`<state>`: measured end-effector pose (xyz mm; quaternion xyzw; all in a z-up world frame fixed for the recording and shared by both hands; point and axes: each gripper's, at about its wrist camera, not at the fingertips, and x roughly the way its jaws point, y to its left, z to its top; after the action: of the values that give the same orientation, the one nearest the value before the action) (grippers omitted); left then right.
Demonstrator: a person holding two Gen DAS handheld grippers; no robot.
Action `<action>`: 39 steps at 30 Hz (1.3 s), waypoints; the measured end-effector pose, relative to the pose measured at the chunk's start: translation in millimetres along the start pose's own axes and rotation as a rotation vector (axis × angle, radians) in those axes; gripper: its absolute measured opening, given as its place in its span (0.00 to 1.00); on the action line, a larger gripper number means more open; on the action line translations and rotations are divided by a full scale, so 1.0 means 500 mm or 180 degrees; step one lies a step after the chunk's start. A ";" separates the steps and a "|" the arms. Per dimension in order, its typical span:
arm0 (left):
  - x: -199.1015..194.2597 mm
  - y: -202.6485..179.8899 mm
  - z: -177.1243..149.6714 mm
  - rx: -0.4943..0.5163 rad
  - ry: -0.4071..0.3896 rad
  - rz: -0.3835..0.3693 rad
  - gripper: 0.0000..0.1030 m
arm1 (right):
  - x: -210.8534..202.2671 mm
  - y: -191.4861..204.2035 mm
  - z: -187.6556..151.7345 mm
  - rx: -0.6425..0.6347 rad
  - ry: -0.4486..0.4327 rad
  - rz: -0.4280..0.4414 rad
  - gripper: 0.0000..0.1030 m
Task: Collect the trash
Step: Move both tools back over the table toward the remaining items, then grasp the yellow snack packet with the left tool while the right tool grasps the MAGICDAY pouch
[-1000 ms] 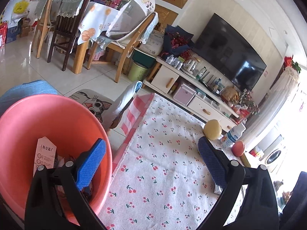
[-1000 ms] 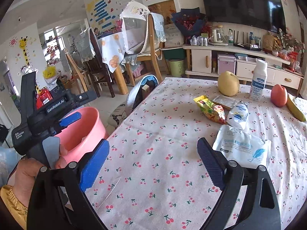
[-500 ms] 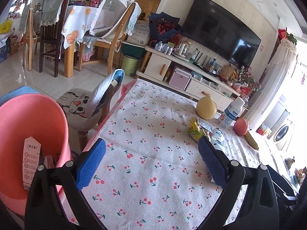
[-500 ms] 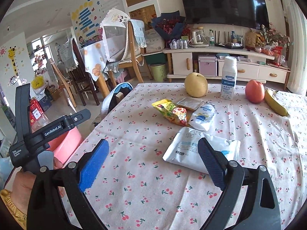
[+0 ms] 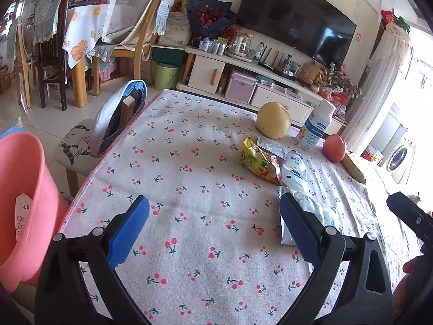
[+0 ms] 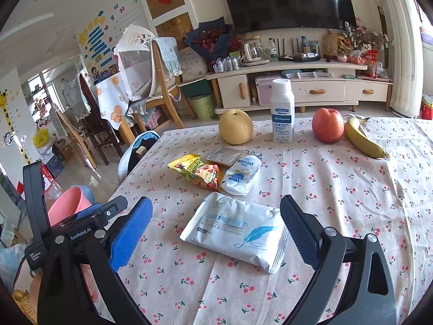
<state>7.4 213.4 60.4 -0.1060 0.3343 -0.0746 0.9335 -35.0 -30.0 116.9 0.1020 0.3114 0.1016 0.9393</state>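
Note:
On the cherry-print tablecloth [image 6: 338, 189] lie a large white wet-wipe pack [image 6: 234, 231], a small white pouch [image 6: 242, 174], a yellow-red snack bag [image 6: 199, 170] and a flat silver sachet [image 6: 226, 155]. My right gripper [image 6: 216, 233] is open, its fingers on either side of the wipe pack, just short of it. My left gripper [image 5: 213, 230] is open and empty over the near left table. The snack bag [image 5: 261, 161], small pouch [image 5: 293, 168] and wipe pack [image 5: 316, 211] lie ahead to its right. A pink bucket [image 5: 19, 197] holding paper scraps stands left of the table.
A yellow pear [image 6: 235, 130], white bottle [image 6: 282, 111], red apple [image 6: 327, 124] and banana [image 6: 362, 140] stand at the table's far side. A small chair with a cat cushion [image 5: 108, 132] is at the left edge. A TV cabinet [image 6: 303, 86] is behind.
Both grippers have swung right, from the pink bucket toward the table. The right gripper has closed in on the wipe pack. Both stay open.

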 end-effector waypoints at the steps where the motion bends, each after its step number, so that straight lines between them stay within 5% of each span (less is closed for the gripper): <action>1: 0.001 -0.007 -0.001 0.0030 -0.0002 0.0007 0.94 | 0.001 -0.008 0.003 0.0018 0.0008 -0.0004 0.92; 20: 0.028 -0.093 -0.022 0.0286 0.0035 -0.0195 0.94 | 0.005 -0.124 0.037 0.0483 0.0035 -0.0092 0.93; 28: 0.080 -0.116 -0.009 0.0187 0.0114 -0.0429 0.94 | 0.076 -0.156 0.039 0.0622 0.0216 -0.0039 0.93; 39: 0.203 -0.108 0.057 -0.0025 0.0175 -0.0455 0.94 | 0.178 -0.164 0.056 0.0439 0.0371 -0.0054 0.93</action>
<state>99.8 144.2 33.6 -0.1312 0.3516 -0.1426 0.9159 62.2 -89.6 67.9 0.1577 0.3726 0.0776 0.9112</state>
